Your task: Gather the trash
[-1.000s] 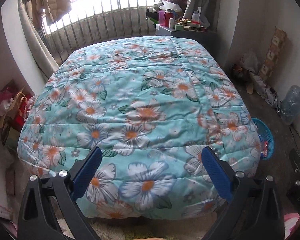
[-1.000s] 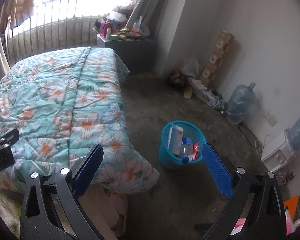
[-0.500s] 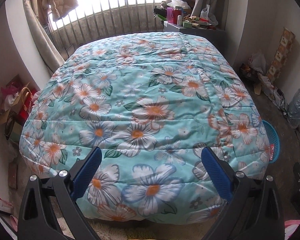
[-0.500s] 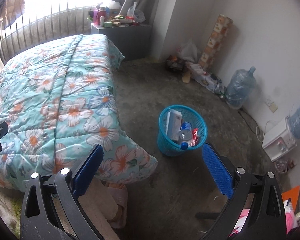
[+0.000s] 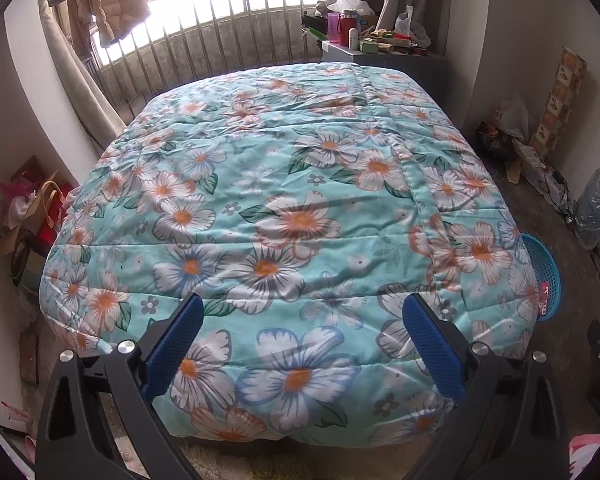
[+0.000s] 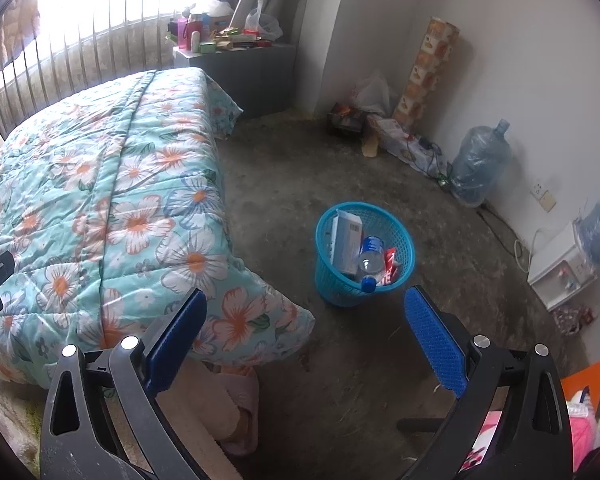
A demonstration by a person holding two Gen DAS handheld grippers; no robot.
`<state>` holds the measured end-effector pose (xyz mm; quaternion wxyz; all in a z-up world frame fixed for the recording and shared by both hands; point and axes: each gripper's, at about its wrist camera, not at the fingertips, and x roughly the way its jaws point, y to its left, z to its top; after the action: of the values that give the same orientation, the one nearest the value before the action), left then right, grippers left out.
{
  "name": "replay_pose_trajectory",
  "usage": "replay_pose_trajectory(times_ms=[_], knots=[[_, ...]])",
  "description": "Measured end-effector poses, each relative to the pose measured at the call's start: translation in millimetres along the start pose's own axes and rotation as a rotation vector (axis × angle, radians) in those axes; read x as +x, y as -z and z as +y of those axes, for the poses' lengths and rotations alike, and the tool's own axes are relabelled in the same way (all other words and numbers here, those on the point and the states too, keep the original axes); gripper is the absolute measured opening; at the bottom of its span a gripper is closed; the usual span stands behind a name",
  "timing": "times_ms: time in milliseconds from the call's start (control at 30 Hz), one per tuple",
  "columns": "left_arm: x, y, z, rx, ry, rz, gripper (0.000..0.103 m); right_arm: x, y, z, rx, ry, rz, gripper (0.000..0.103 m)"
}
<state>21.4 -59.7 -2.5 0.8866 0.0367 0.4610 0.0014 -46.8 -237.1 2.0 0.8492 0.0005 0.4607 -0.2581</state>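
Observation:
A blue mesh waste basket (image 6: 404, 264) stands on the concrete floor beside the bed. It holds a white carton (image 6: 346, 242), a clear plastic bottle (image 6: 370, 260) and a red wrapper (image 6: 391, 266). Its rim also shows in the left wrist view (image 5: 546, 272) at the bed's right corner. My right gripper (image 6: 302, 344) is open and empty, above the floor in front of the basket. My left gripper (image 5: 298, 344) is open and empty, above the foot of the bed (image 5: 284, 208) with its floral quilt.
A large water jug (image 6: 478, 170) and a white dispenser (image 6: 562, 272) stand by the right wall. A cluttered grey cabinet (image 6: 240, 64) is by the window. Bags (image 5: 28, 208) sit left of the bed. A pink slipper (image 6: 240, 412) lies under the bed corner.
Both grippers have risen and pulled back a little. The bed and the basket sit lower and farther in view. Both stay open and empty.

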Motion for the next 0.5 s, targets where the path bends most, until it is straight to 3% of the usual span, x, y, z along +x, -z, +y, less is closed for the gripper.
replay_pose_trajectory(times_ms=[500], knots=[[-13.1,1.0,-16.4,0.037,0.019,-0.02,0.098,-3.9,2.0,-10.5,0.036,0.006,-0.007,0.095]])
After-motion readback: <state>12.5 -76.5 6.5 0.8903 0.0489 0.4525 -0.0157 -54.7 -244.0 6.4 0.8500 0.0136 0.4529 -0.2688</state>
